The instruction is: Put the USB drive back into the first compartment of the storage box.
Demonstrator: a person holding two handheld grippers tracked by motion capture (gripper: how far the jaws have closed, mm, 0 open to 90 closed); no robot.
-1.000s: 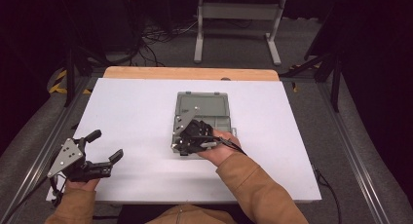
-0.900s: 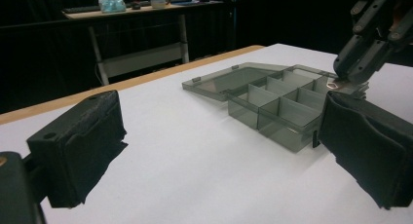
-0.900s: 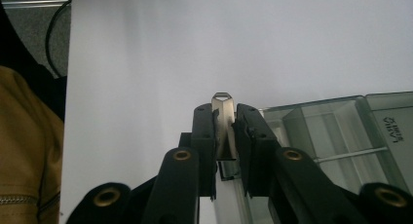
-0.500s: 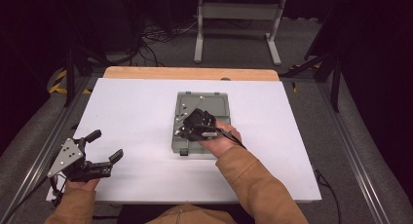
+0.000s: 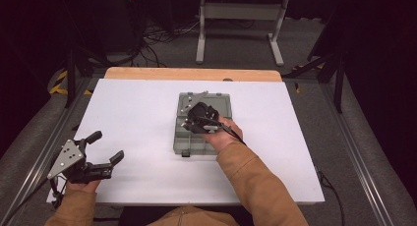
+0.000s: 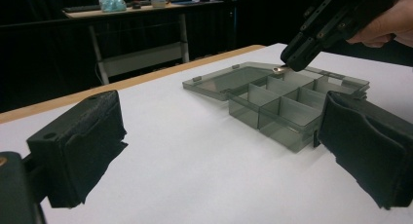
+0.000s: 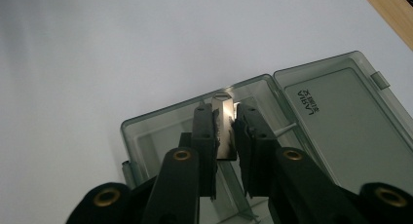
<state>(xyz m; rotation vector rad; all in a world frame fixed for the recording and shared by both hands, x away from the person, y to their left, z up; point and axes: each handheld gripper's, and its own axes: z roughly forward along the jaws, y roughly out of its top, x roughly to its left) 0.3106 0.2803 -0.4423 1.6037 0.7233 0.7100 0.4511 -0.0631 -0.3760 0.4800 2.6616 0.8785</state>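
Right gripper: you pinch a flat, shiny metal piece over the box's far compartments.
Left gripper: yours rests spread at the counter's near-left edge, holding nothing.
Box: smoky translucent plastic, divided, lid lying open, mid-counter.
Counter: smooth white sheet, bare wood strip along the far edge.
Room: dark, grey floor, cables, metal stand behind.

Smoky translucent plastic for the compartment box, smooth and glossy. Bright polished metal on the small piece clamped between matt black jaws of the right gripper. Rough, cloth-like black padding on the left gripper. Matt white table, bare wood edging behind.
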